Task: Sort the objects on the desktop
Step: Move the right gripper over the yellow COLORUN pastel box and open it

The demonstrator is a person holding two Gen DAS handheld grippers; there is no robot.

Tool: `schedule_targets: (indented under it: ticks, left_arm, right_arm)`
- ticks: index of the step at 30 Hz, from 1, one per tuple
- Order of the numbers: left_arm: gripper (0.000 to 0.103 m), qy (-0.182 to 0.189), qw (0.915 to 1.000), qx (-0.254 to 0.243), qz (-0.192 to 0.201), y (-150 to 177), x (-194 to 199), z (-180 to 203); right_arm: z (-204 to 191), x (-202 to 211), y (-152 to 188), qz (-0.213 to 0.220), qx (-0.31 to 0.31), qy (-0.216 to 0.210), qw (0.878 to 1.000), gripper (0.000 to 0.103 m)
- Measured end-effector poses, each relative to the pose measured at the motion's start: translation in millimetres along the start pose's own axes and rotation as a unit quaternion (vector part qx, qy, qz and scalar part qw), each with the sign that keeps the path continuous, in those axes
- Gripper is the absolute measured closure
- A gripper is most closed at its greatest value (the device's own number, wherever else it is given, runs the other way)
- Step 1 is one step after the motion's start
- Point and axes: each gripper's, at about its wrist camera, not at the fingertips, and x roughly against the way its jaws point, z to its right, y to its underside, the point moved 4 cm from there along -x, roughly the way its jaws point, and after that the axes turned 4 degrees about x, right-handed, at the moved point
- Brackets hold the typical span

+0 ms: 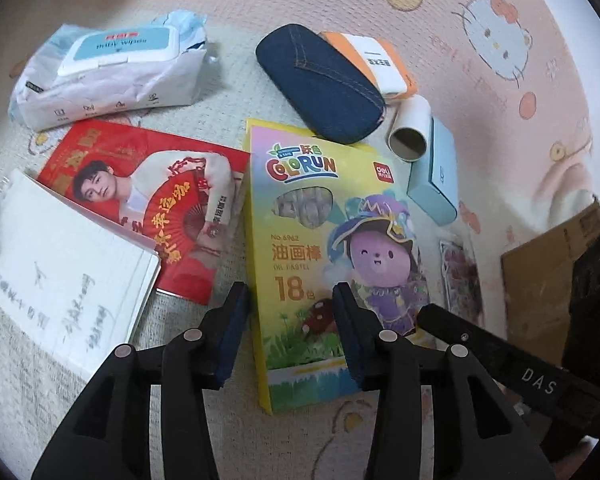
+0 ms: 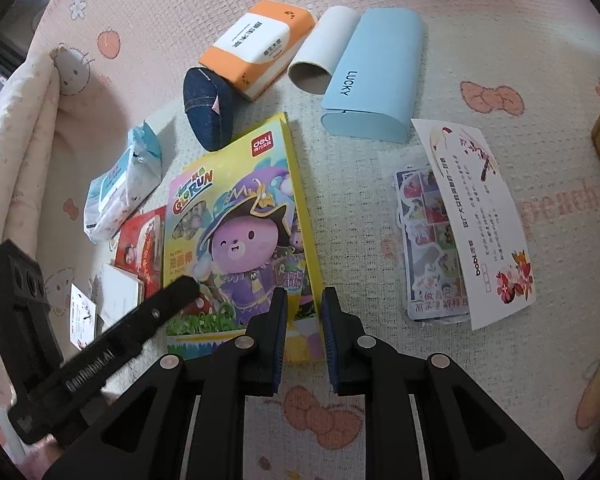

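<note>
Pink-and-cream quilted cartoon-cat blanket (image 2: 380,420) underfoot; raised padded edge (image 2: 24,128) at left; cardboard box (image 1: 548,276) at right

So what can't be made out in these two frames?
- Cardboard box: cut off by the left wrist view's right edge.
- Sticker sheet: right half covered by the white card.
- Notebook handwriting: too blurred to read.
- Oil pastel box: near edge hidden behind the right gripper.

R claw (image 2: 303,334) over pastel box (image 2: 236,236)
</note>
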Motion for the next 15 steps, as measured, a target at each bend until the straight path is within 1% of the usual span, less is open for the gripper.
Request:
schedule_targets:
  ticks: [2,4,7,11,13,15]
  left_arm:
    - [0.057,0.003,1.0,0.001,-0.005,1.1,0.4,0.7]
    - [0.057,0.014,0.9998,0.0,-0.013,4.3,0.7,0.2]
    - [0.057,0.022,0.9992,-0.028,-0.021,11.2,2.6,3.0]
    - [0.057,0.036,0.9966,-0.066,-0.033,23.9,6.4,7.2]
    - [0.057,0.049,0.9957,-0.069,-0.037,27.3,8.1,5.0]
    - [0.057,0.06,0.9957,-0.059,-0.039,26.2,8.2,2.3]
  right_arm:
    - [-2.9,2.0,1.1,0.001,0.005,0.015,1.0,0.088]
    - [-9.0,5.6,3.6,0.002,0.029,0.039,0.999,0.088]
    - [-13.6,10.4,11.3,-0.007,0.058,0.061,0.996,0.088]
    - [-11.7,18.1,30.3,-0.033,0.065,0.069,0.995,0.088]
    - [-11.4,21.8,37.3,-0.041,0.074,0.069,0.994,0.088]
    - [-11.3,22.7,38.9,-0.041,0.081,0.066,0.994,0.088]
